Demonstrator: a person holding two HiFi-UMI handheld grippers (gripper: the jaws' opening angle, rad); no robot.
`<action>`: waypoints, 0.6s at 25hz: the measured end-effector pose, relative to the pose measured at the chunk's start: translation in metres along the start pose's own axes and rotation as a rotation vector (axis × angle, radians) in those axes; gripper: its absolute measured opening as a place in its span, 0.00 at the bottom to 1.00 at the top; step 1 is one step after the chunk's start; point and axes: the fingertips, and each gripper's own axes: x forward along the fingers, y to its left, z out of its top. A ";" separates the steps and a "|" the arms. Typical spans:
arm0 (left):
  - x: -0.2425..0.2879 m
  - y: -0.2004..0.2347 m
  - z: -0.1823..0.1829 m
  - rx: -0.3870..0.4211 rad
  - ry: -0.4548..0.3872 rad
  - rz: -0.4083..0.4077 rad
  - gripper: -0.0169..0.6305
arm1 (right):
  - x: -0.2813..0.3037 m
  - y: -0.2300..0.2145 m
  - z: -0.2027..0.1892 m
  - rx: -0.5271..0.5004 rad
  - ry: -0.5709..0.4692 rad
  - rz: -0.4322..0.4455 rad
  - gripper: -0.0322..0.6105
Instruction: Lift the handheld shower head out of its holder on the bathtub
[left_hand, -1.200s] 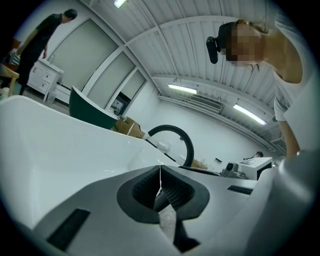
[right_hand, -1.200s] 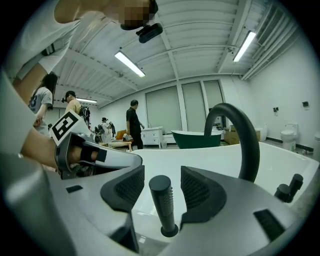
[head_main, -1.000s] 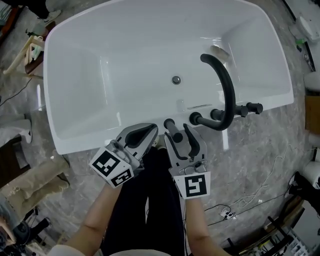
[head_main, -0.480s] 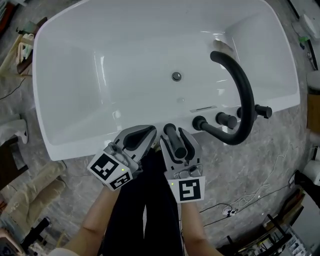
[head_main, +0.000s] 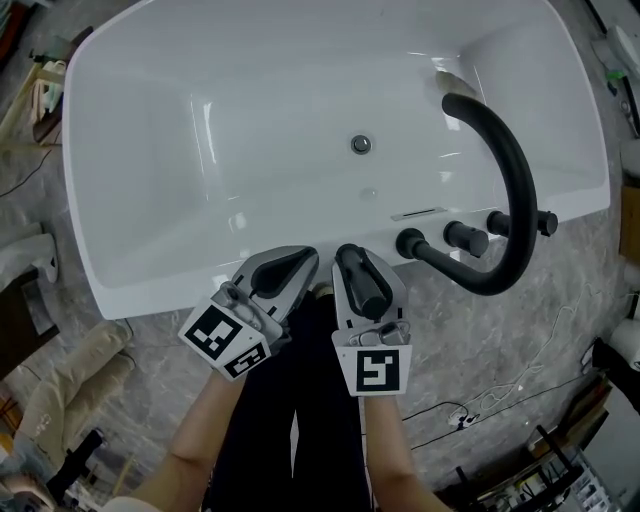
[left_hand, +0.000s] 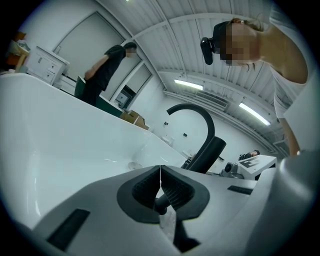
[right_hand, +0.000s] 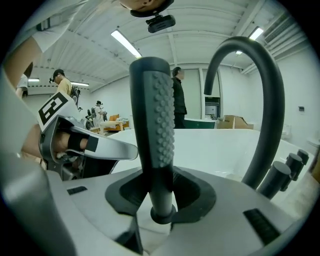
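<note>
The dark grey handheld shower head (head_main: 362, 282) stands on the near rim of the white bathtub (head_main: 150, 270). In the right gripper view its ribbed handle (right_hand: 154, 135) rises upright between the pads. My right gripper (head_main: 356, 258) is around it, jaws closing, both pads against the handle's lower part. My left gripper (head_main: 292, 262) hovers just to the left of it at the rim. Its pads meet in a thin line (left_hand: 160, 171) with nothing between them. In the left gripper view the handle (left_hand: 209, 154) leans up to the right.
A black arched faucet spout (head_main: 508, 180) curves over the tub's right end, with black knobs (head_main: 466, 238) on the rim beside it. The drain (head_main: 361, 144) sits mid-tub. Cables (head_main: 500, 400) lie on the marble floor. A person in black (left_hand: 102, 70) stands beyond the tub.
Both grippers have sunk toward the tub rim. The right jaws, wide apart before, have drawn in onto the shower handle. The left gripper stays shut.
</note>
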 end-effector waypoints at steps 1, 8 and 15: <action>-0.001 -0.001 0.000 -0.001 0.000 0.000 0.05 | 0.000 0.000 0.001 0.003 -0.003 -0.004 0.26; -0.006 -0.002 0.003 -0.003 -0.002 0.008 0.05 | -0.004 0.001 -0.001 -0.034 0.006 -0.013 0.26; -0.005 -0.003 0.006 0.005 0.003 0.003 0.05 | -0.006 0.001 0.003 -0.024 -0.003 -0.015 0.26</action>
